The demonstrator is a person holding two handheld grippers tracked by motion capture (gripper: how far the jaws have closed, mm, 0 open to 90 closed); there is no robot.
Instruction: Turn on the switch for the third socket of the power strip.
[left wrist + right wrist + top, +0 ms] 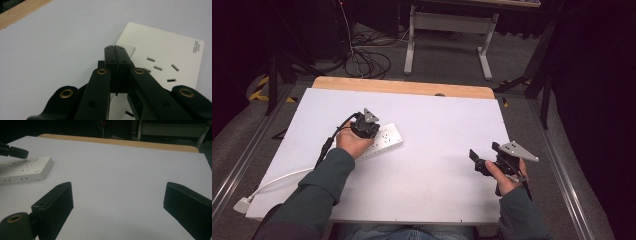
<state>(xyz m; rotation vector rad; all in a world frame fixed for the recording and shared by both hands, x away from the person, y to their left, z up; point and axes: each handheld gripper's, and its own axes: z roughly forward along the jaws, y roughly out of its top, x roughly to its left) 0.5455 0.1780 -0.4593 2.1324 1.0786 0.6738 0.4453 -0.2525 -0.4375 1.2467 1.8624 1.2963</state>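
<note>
A white power strip (384, 140) lies on the left half of the white table top (437, 115), its cord running off to the left. My left gripper (367, 132) points down onto it. In the left gripper view its jaws (115, 50) are shut together with nothing between them, and the tips sit at a small pale rocker switch (130, 47) on the end of the strip (170, 50). My right gripper (484, 157) hovers near the right edge of the table, open and empty (120, 195). From there the strip (25, 168) lies far to the left.
The strip's white cord ends in a plug (242, 204) at the table's front left corner. A wooden edge (402, 86) runs along the far side. Beyond it, black cables (367, 62) lie on the floor beside a white desk frame (447, 30).
</note>
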